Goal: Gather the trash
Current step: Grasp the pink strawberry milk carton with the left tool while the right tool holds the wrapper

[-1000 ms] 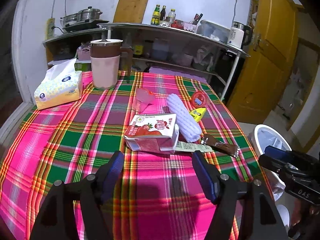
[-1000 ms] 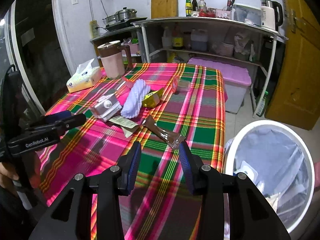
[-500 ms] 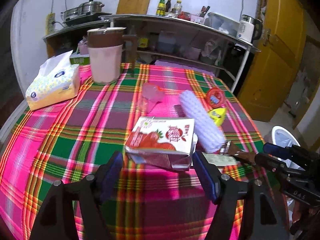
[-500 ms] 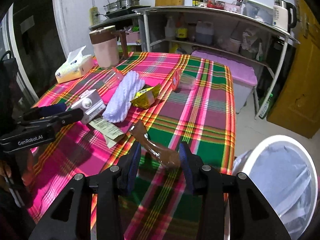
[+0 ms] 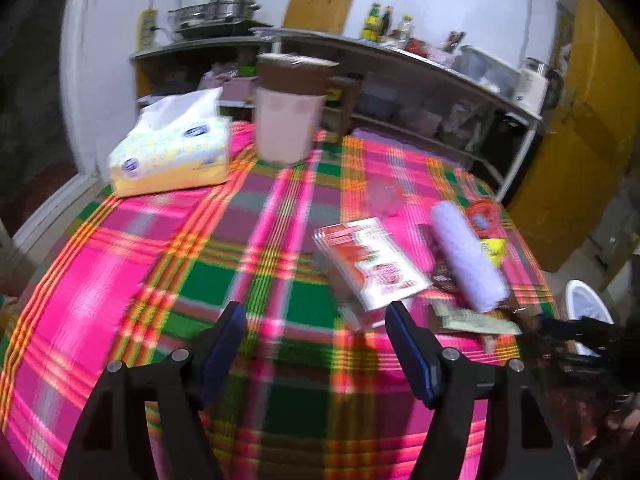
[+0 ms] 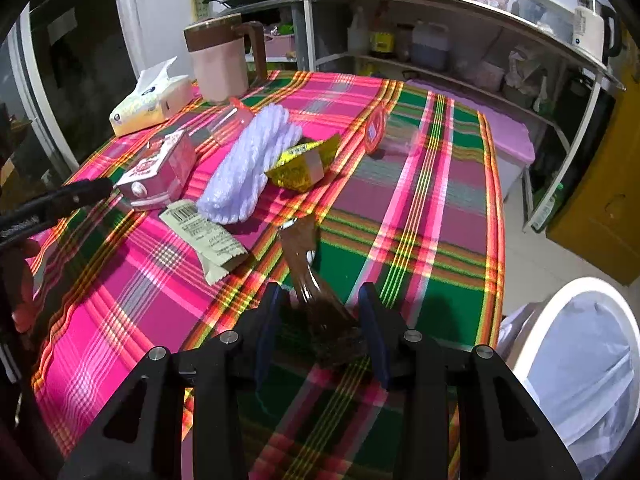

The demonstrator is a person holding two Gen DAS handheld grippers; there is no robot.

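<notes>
The right tool (image 6: 320, 322) sits low in the middle, its two fingers spread on each side of a brown wrapper (image 6: 316, 280) on the plaid tabletop (image 6: 420, 208). The wrapper lies between them. Just left is a paper slip (image 6: 206, 236). Above it lie a white roll (image 6: 248, 164), a yellow packet (image 6: 302, 164) and a pink carton (image 6: 158, 170). A white bin (image 6: 580, 360) stands at the lower right.

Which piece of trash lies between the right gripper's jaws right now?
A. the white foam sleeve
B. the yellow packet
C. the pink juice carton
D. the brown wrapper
D: in the right wrist view the brown wrapper lies on the cloth between the open jaws of the right gripper, not yet clamped.
</notes>
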